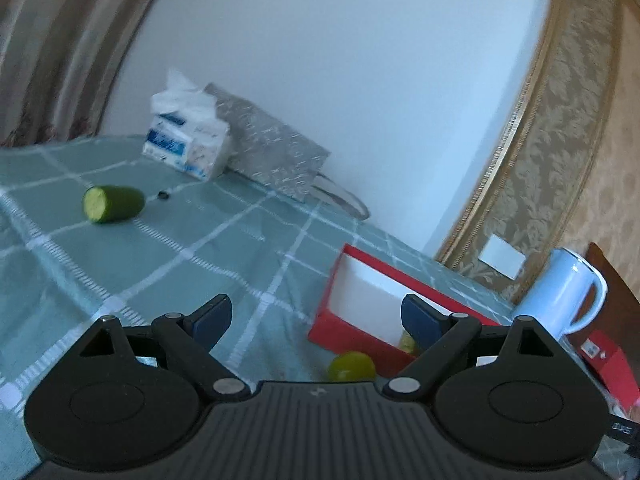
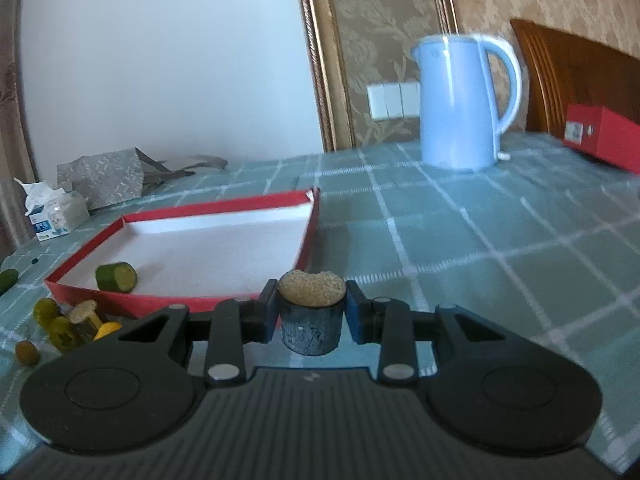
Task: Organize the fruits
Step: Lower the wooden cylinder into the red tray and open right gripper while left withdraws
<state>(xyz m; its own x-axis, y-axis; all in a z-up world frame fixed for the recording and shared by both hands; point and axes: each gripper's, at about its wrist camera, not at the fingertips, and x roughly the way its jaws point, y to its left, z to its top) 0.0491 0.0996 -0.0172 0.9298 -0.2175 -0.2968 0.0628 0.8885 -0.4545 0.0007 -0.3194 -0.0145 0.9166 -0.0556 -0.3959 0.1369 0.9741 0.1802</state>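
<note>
My right gripper is shut on a dark cylindrical fruit piece with a pale cut top, held above the table just in front of the red tray. A green cucumber piece lies inside the tray at its near left corner. Several small yellow-green fruit pieces lie on the cloth left of the tray. My left gripper is open and empty above the cloth, left of the red tray. A cut cucumber piece lies on the cloth far left. A green round fruit sits beside the tray.
A light blue kettle stands at the back right, also in the left wrist view. A tissue pack and grey paper bag sit by the wall. A red box lies far right near a wooden chair.
</note>
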